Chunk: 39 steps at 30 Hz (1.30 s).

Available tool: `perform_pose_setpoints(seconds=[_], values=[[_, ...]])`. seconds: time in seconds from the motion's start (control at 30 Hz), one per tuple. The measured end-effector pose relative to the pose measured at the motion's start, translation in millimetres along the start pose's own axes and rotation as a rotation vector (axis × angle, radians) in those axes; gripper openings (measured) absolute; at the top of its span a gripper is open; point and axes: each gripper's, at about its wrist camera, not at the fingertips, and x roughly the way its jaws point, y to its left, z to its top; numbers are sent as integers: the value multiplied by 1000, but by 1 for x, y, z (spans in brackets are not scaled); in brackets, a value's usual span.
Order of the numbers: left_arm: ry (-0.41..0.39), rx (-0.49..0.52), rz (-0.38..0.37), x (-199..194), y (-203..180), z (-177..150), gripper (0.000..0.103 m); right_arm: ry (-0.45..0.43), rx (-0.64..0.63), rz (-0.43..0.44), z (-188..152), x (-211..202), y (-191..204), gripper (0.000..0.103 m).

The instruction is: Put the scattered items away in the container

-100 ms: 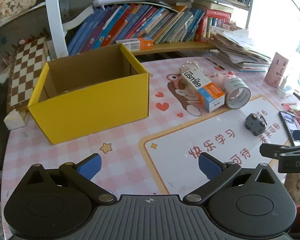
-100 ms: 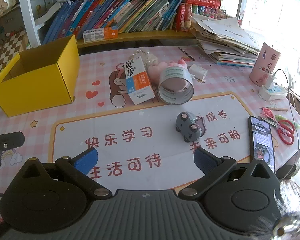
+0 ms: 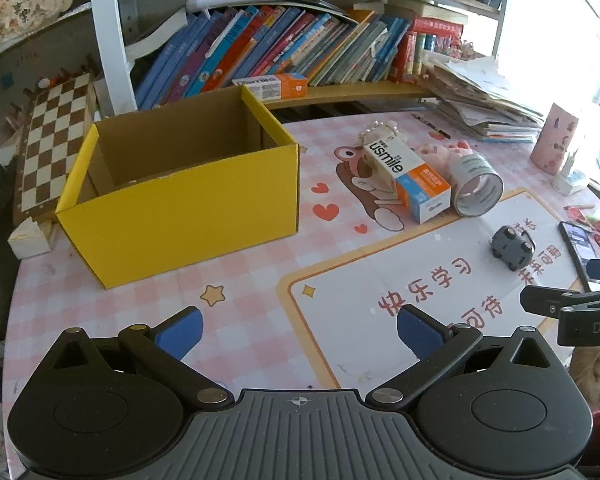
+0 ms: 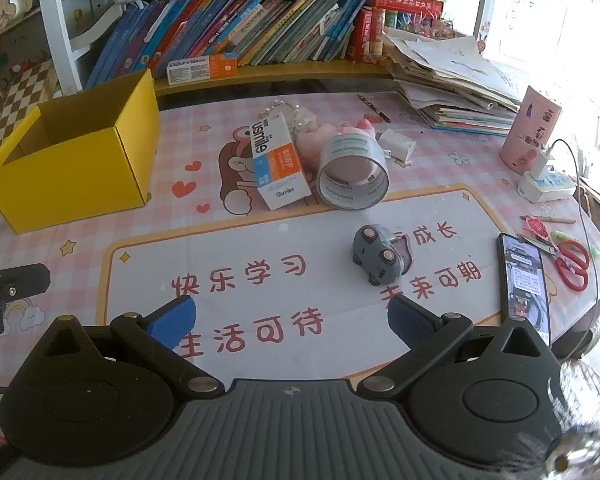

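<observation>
An open yellow cardboard box [image 3: 188, 216] [image 4: 72, 168] stands at the table's left. To its right lie a white and orange usmile carton [image 3: 408, 176] [image 4: 278, 160], a roll of clear tape [image 3: 478, 186] [image 4: 354, 176] on its side, a pink plush toy [image 4: 320, 136] behind them with a bead string, and a small grey toy car [image 3: 512, 246] [image 4: 378, 258] nearer me. My left gripper [image 3: 300, 330] hovers open over the pink mat in front of the box. My right gripper [image 4: 292, 320] hangs open, empty, short of the toy car.
A bookshelf [image 3: 300, 52] runs along the back, with a paper stack [image 4: 452, 84] at the right. A phone [image 4: 524, 284], red scissors [image 4: 572, 266], a pink cylinder [image 4: 534, 134] and a charger [image 4: 544, 184] sit at the right edge. A chessboard [image 3: 56, 144] leans behind the box.
</observation>
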Motion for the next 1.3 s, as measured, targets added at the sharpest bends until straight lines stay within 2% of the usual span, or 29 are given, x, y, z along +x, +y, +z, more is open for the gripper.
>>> perform_pose_setpoints(seconds=[0.27, 1.3], values=[[24, -8, 0, 3, -3, 3, 103, 1, -6, -3, 0, 1, 0, 103], [20, 0, 4, 4, 0, 3, 103, 6, -3, -1, 2, 3, 2, 103]])
